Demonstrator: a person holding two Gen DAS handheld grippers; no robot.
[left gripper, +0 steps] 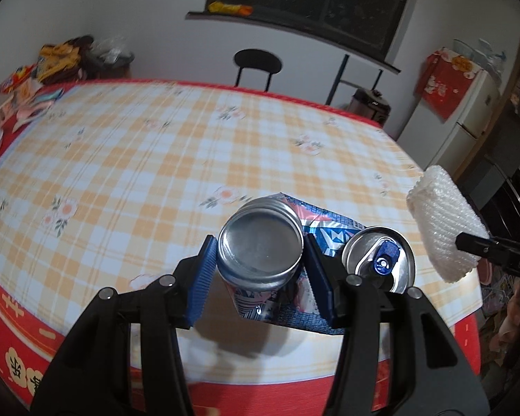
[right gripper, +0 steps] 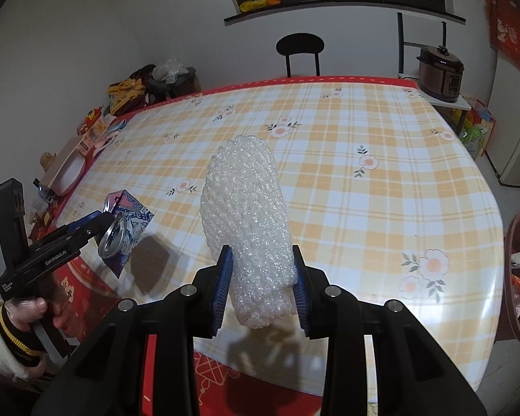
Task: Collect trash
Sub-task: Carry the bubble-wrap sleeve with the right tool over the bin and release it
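"GenRobot.AI" is printed on the left gripper (left gripper: 256,270), whose ribbed blue pads clamp one crushed, folded aluminium can (left gripper: 260,242) above the checked, flowered tablecloth (left gripper: 138,145). The can's two round ends both face the camera. The right gripper (right gripper: 261,284) squeezes one roll of white foam netting (right gripper: 249,215), lifted off the table.
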